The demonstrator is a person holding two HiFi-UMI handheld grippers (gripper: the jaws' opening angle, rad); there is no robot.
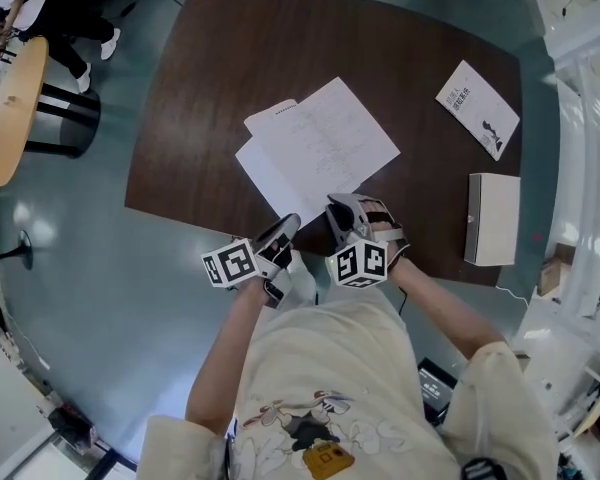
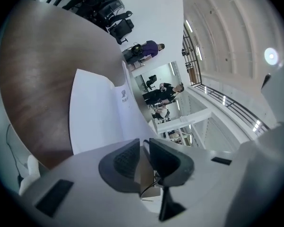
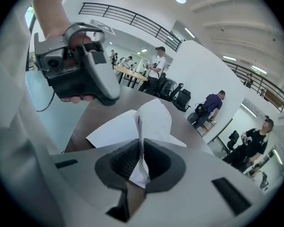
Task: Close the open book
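An open book (image 1: 320, 143) with white pages lies on the dark wooden table (image 1: 220, 68), near its front edge. My right gripper (image 1: 338, 208) is at the book's near edge, shut on a white page (image 3: 154, 117) that stands up, bent, between its pads (image 3: 125, 161). My left gripper (image 1: 288, 223) hovers just left of it at the book's near left corner. In the left gripper view the jaws (image 2: 145, 145) stand slightly apart with no paper between them, and the left-hand page (image 2: 97, 115) lies flat ahead. The right gripper view also shows the left gripper (image 3: 80, 70) in a hand.
A thin booklet (image 1: 478, 108) lies at the table's far right, and a white box (image 1: 492, 218) stands at its right edge. A round wooden side table (image 1: 15, 108) stands on the floor to the left. Several people and office chairs are in the background.
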